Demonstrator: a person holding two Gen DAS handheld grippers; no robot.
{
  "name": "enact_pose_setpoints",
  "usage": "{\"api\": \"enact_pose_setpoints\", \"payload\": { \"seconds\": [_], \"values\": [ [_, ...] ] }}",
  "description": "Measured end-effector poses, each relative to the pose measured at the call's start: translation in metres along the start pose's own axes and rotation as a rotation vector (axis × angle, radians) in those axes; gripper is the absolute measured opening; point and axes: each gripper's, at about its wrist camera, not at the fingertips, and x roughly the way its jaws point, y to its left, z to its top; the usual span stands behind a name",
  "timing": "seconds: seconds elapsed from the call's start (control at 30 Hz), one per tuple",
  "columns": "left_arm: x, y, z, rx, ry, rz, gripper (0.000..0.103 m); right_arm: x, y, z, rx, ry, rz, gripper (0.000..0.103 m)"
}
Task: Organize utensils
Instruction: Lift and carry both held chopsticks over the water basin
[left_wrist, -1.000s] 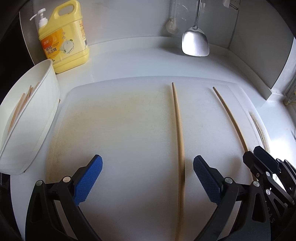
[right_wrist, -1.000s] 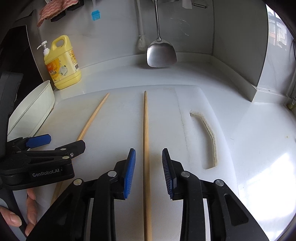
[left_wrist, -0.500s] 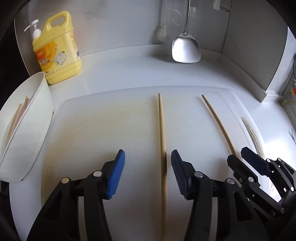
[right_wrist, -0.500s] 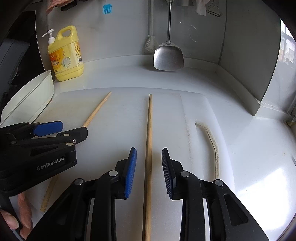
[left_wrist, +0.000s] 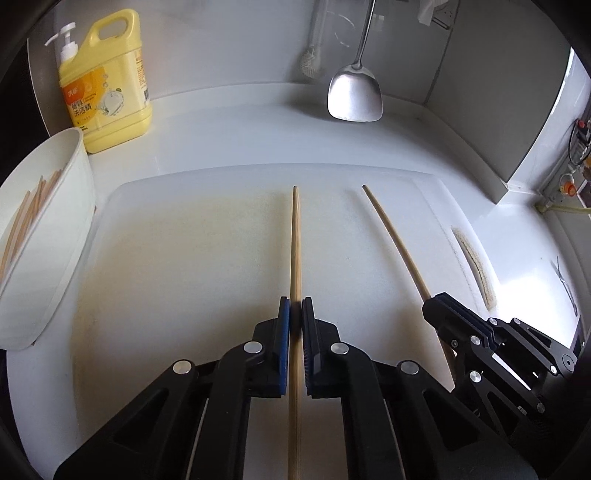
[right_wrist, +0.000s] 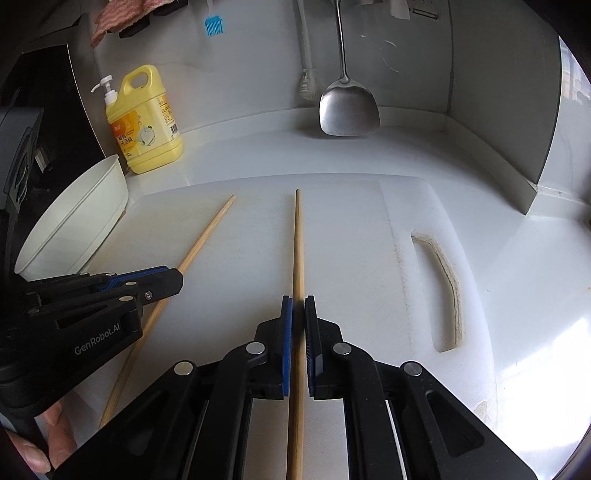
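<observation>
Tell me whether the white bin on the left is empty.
Not empty. In the left wrist view, several wooden chopsticks lie inside the white bin.

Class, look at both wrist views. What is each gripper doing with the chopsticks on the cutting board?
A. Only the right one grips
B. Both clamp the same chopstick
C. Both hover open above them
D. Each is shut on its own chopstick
D: the left gripper pinches the left chopstick, and the right gripper pinches the right chopstick lying apart from it.

White counter (left_wrist: 240, 133): cutting board (left_wrist: 166, 258), detergent jug (left_wrist: 107, 81), white tub (left_wrist: 48, 236).
</observation>
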Motion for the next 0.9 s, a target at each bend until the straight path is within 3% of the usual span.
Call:
{"api": "enact_pose_setpoints", "payload": {
  "seconds": [0.2,0.4,0.67,0.9],
  "values": [
    [-0.043,0.009,0.007,0.000,0.004,0.042,0.007,-0.030,0.013,0.019,0.015,-0.021,0.078,0.006],
    [-0.094,0.048,0.012,-0.061,-0.001,0.096,0.007,-0.054,0.052,0.052,-0.045,-0.026,0.155,0.006],
    [-0.141,0.147,0.022,-0.155,-0.046,0.144,0.007,-0.050,0.158,0.091,-0.103,-0.014,0.304,0.006],
    [-0.143,0.257,0.050,-0.182,-0.080,0.162,0.007,-0.007,0.250,0.129,-0.106,-0.004,0.316,0.006]
  ]
}}
